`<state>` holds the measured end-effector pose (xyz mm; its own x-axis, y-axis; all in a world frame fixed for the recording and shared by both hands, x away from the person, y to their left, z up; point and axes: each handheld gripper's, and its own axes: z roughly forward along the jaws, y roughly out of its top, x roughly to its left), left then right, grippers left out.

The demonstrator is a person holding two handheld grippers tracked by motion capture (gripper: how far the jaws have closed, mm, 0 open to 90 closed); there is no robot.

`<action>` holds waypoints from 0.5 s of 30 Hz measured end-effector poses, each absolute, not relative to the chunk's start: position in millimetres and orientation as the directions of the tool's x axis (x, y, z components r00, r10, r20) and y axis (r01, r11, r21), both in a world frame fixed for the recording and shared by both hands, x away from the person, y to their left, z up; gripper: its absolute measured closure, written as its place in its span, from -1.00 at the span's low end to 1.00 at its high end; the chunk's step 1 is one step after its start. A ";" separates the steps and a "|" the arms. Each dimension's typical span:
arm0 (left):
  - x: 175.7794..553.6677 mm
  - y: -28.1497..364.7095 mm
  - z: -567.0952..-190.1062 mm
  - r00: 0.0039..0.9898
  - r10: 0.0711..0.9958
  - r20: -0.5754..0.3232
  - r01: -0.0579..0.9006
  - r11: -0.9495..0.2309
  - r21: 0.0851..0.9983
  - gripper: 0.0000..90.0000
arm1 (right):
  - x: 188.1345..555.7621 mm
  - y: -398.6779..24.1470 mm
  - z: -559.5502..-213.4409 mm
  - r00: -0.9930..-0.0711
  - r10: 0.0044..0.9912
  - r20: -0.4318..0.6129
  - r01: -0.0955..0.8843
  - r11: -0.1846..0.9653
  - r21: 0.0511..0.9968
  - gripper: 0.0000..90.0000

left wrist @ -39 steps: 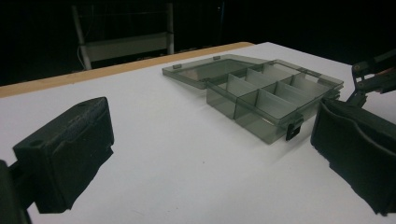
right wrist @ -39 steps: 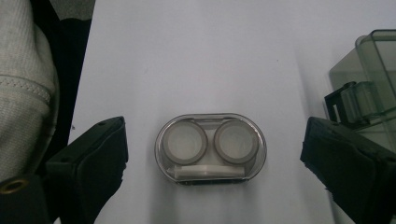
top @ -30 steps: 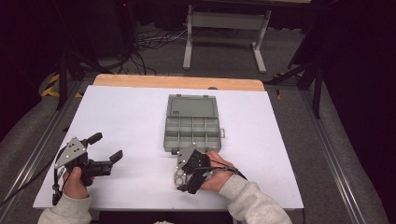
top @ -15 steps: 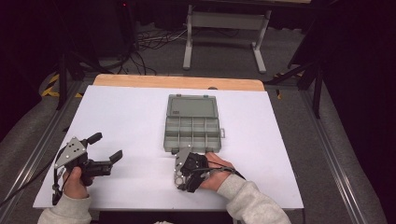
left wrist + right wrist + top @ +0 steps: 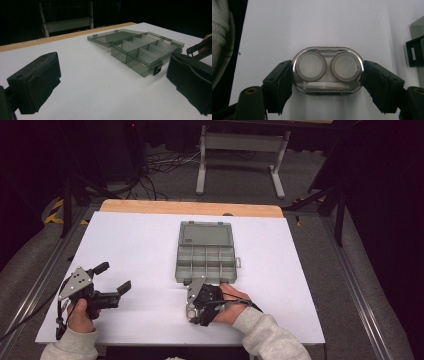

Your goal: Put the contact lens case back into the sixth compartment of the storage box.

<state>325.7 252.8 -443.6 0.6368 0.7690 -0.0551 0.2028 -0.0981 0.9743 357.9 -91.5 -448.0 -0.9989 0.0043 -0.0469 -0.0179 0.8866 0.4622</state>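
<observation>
A clear oval lens case with two round white wells sits clamped between the black jaws of my right gripper. In the high view this gripper is just in front of the open grey compartment box, low over the white table. The box's lid lies flat behind it and its compartments look empty. My left gripper rests near the table's front left, jaws wide apart with nothing between them. From the left gripper view, the box stands ahead to the right.
A wooden strip borders the table's far edge, and beyond it are a metal stand and floor cables. Metal rails run along both sides. A grey sleeve is at the left of the right gripper view.
The right hand has shifted slightly left and toward the front edge with the lens case held. The left gripper has barely moved.
</observation>
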 end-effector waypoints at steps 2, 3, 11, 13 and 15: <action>325.5 252.6 -443.5 0.637 0.768 -0.059 0.204 -0.095 0.974 -1.00 | 357.4 -91.5 -446.7 -0.999 0.004 -0.051 -0.020 0.885 0.466 -0.41; 325.4 252.8 -443.3 0.638 0.768 -0.057 0.205 -0.098 0.974 -1.00 | 357.3 -91.5 -446.0 -0.999 0.002 -0.054 -0.023 0.884 0.466 -0.41; 325.3 252.9 -443.1 0.639 0.767 -0.057 0.204 -0.098 0.974 -1.00 | 356.8 -94.6 -433.6 -0.996 0.006 -0.090 -0.040 0.863 0.503 -0.41; 325.3 252.9 -443.1 0.639 0.767 -0.057 0.203 -0.097 0.974 -1.00 | 356.3 -96.0 -430.0 -0.995 0.008 -0.098 -0.043 0.855 0.516 -0.41; 325.3 252.9 -443.1 0.639 0.767 -0.057 0.203 -0.097 0.974 -1.00 | 356.1 -97.3 -427.0 -0.995 0.013 -0.101 -0.042 0.847 0.529 -0.41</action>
<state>325.3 252.9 -443.1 0.6386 0.7675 -0.0567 0.2034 -0.0973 0.9742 356.1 -97.3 -427.0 -0.9948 0.0134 -0.1012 -0.0424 0.8475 0.5292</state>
